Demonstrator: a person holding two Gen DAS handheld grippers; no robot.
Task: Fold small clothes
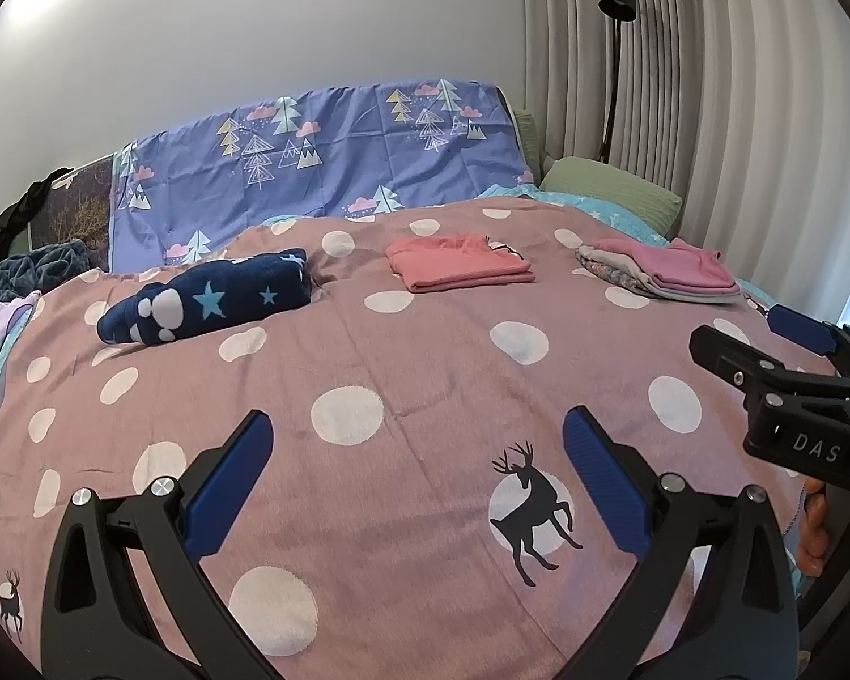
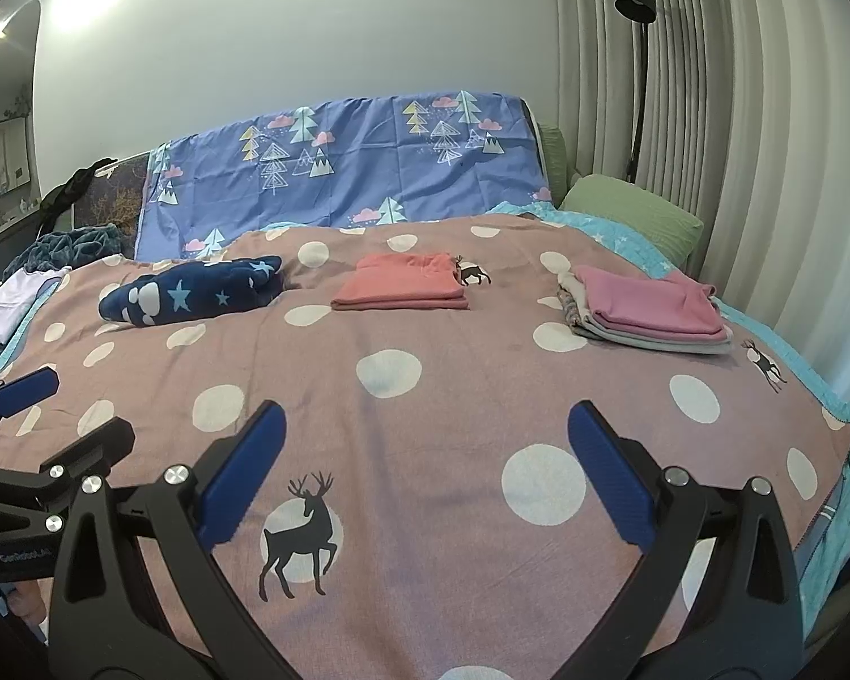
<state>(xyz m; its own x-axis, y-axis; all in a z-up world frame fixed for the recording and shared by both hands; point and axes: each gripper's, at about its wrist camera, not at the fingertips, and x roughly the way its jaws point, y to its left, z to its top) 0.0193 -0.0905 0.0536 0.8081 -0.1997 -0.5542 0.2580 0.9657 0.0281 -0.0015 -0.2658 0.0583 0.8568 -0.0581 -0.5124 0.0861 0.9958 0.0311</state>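
A folded coral garment (image 1: 459, 269) (image 2: 405, 286) lies in the middle of the far bed. A stack of folded clothes with a pink top piece (image 1: 666, 277) (image 2: 649, 311) lies at the far right. A navy star-print bundle (image 1: 209, 303) (image 2: 195, 289) lies at the far left. My left gripper (image 1: 416, 447) is open and empty above the near bedspread. My right gripper (image 2: 425, 442) is open and empty beside it; it also shows at the right edge of the left wrist view (image 1: 753, 334). Both are well short of the clothes.
The pink bedspread (image 1: 402, 374) with white dots and deer covers the bed. A blue tree-print sheet (image 1: 323, 153) hangs over the headboard. A green pillow (image 2: 634, 212), a black floor lamp (image 2: 637, 56) and curtains stand at the right. A lilac garment (image 2: 14, 297) lies at the left edge.
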